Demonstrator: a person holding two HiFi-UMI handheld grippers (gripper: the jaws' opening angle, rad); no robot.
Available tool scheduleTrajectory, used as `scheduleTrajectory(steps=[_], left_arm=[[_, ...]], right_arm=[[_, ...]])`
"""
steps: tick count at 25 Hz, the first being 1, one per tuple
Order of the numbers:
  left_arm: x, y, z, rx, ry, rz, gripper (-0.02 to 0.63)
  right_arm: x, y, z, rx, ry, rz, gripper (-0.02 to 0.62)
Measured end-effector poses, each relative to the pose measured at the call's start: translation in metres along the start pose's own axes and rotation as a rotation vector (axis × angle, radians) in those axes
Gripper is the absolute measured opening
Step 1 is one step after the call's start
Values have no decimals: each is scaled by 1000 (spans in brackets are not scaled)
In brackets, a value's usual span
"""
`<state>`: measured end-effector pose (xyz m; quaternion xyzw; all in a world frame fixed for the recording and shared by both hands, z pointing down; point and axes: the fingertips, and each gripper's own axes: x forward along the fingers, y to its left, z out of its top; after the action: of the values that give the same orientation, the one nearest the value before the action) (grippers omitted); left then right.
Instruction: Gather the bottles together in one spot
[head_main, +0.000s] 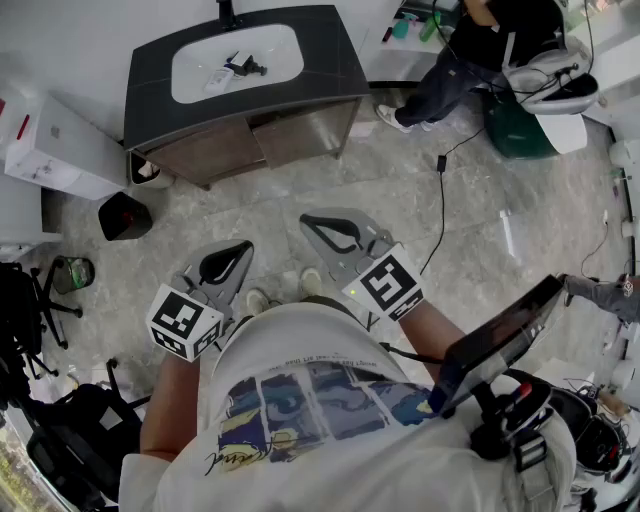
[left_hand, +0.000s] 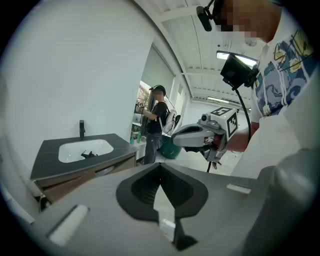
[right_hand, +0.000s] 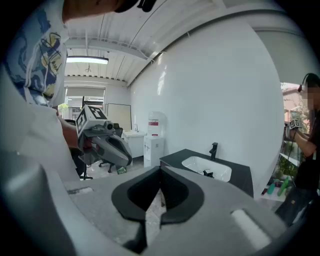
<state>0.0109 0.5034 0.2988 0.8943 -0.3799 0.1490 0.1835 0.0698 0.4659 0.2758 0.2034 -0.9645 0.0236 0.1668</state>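
Green and teal bottles (head_main: 415, 24) stand on a white ledge at the far right, beside another person; they also show small in the left gripper view as bottles (left_hand: 133, 136) and in the right gripper view as bottles (right_hand: 277, 187). My left gripper (head_main: 241, 248) is held at waist height over the floor, jaws shut and empty (left_hand: 160, 166). My right gripper (head_main: 311, 222) sits beside it, also shut with nothing in it (right_hand: 160, 169). Both point toward the dark vanity (head_main: 330, 60) with its white basin (head_main: 280, 50), well short of it.
Small dark items and a white object (head_main: 218, 80) lie in the basin under a black faucet (head_main: 228, 12). A black bin (head_main: 125, 215) and white boxes (head_main: 60, 145) stand left of the vanity. A cable (head_main: 440, 200) crosses the floor; a person (head_main: 470, 50) stands far right.
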Motion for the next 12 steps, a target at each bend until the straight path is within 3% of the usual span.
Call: scheduleTrajectory(steps=[6, 12], left_arm=[[20, -5, 7, 1, 1, -34, 3], [30, 7, 14, -25, -10, 38, 2]], right_arm=[[-12, -16, -7, -12, 26, -25, 0], [-16, -33, -17, -20, 41, -15, 0]])
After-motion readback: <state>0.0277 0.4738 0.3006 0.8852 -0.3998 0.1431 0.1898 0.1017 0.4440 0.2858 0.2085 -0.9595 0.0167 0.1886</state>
